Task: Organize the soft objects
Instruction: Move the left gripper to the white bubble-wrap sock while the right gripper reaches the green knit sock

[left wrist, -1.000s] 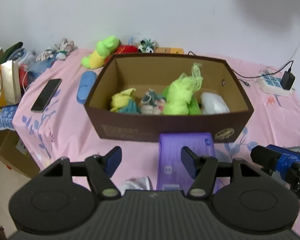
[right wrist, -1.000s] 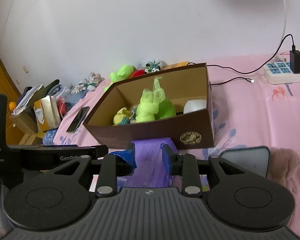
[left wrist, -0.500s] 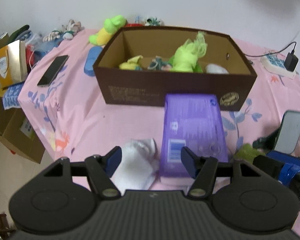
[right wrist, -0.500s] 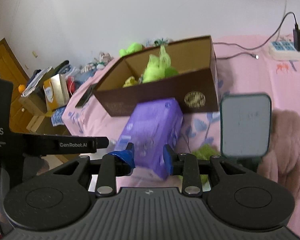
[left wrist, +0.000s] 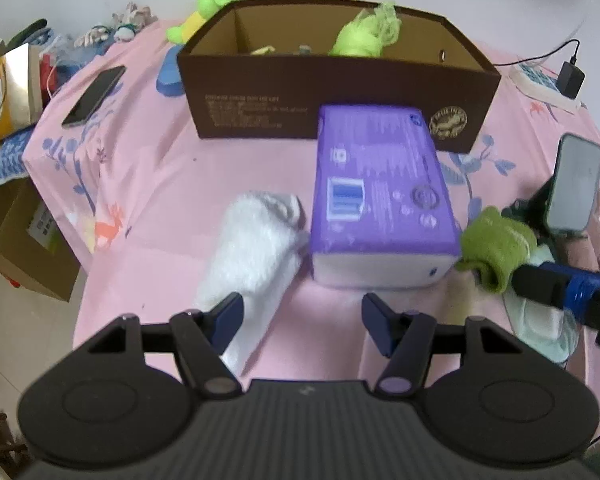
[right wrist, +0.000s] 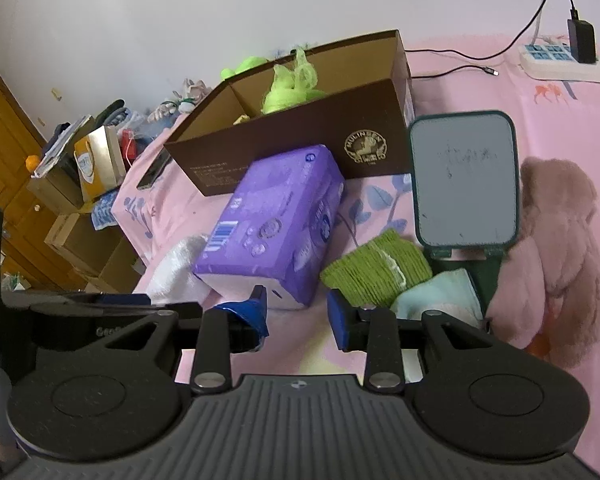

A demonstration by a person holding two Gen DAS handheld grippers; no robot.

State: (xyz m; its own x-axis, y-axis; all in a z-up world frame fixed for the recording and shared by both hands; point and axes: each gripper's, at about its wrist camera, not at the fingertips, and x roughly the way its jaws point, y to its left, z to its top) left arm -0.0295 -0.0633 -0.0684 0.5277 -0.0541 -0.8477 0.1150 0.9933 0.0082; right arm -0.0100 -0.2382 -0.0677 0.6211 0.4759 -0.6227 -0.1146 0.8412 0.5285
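Both grippers pull back from the brown box (left wrist: 340, 92); the white sock (left wrist: 256, 248) now shows at 11 o'clock of the left gripper (left wrist: 302, 322); the green cloth (right wrist: 376, 268) appears at 1 o'clock of the right gripper (right wrist: 298, 314).

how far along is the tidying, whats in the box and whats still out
Partly done: the brown box already holds a lime mesh pouf and a few other soft items. Nothing is in hand; the left gripper and right gripper are both open and empty. Still out on the pink sheet: the white sock, green knit piece, light blue cloth and pink plush.
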